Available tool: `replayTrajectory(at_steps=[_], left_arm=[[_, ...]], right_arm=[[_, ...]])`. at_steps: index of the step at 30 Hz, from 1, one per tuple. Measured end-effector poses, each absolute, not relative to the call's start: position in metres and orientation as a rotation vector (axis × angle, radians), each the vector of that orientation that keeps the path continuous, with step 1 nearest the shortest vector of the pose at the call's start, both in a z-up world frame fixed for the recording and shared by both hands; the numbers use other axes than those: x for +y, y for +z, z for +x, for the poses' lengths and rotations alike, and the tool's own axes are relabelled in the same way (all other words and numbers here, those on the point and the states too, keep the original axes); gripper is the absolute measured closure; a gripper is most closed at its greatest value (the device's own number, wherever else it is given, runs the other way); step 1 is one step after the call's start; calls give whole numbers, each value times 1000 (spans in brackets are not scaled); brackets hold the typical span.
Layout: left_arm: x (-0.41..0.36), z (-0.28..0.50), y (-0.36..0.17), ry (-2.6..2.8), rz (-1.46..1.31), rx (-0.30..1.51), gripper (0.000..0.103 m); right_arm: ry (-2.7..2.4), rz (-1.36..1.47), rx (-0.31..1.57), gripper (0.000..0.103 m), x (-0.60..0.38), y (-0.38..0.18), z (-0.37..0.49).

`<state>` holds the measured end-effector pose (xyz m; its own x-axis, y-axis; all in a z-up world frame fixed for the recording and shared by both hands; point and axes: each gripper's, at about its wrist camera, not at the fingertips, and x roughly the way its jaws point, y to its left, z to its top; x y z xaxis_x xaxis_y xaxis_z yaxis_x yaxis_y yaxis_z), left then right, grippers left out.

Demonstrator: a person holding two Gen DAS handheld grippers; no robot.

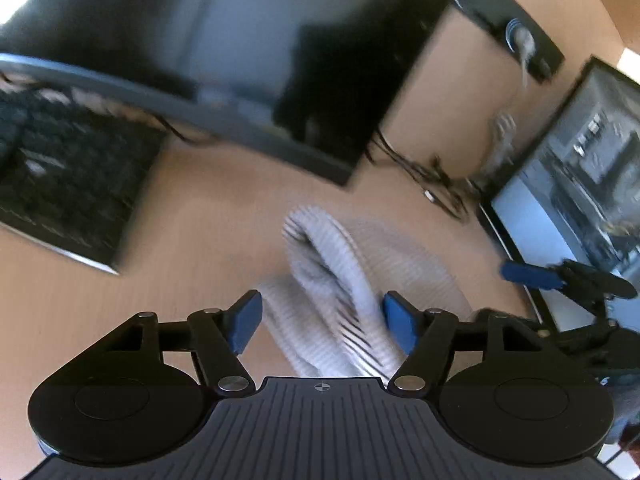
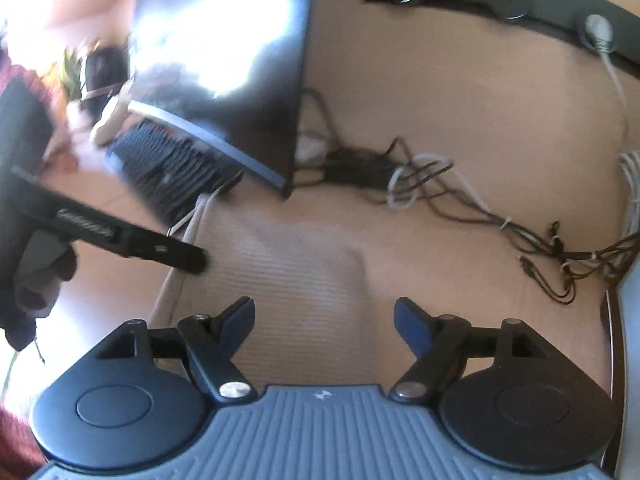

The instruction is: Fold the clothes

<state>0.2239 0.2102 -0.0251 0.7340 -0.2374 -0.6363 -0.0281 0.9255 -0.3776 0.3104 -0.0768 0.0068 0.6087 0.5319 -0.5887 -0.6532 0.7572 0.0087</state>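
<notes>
One striped grey garment is shown bunched on the surface, near its middle, in front of a monitor. Two grippers are counted: the left gripper, spread, with the raised fold between its jaws but unpinched; the right gripper, spread and empty above flat cloth, presumably ready for a fresh grasp.

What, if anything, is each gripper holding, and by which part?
Nothing looks gripped. The left gripper stands open around a raised fold of the striped cloth, one pad clear of it. The right gripper is open above flat cloth.
</notes>
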Motion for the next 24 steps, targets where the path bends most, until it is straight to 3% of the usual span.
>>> replayTrajectory(at_steps=[7, 19, 24], left_arm=[[259, 263, 1, 94, -221, 709, 49], [267, 323, 12, 61, -177, 708, 49], [267, 334, 10, 62, -193, 724, 48]], right_arm=[[718, -191, 562, 18, -41, 2, 331], [629, -227, 368, 18, 7, 17, 389], [655, -242, 362, 10, 12, 16, 413]])
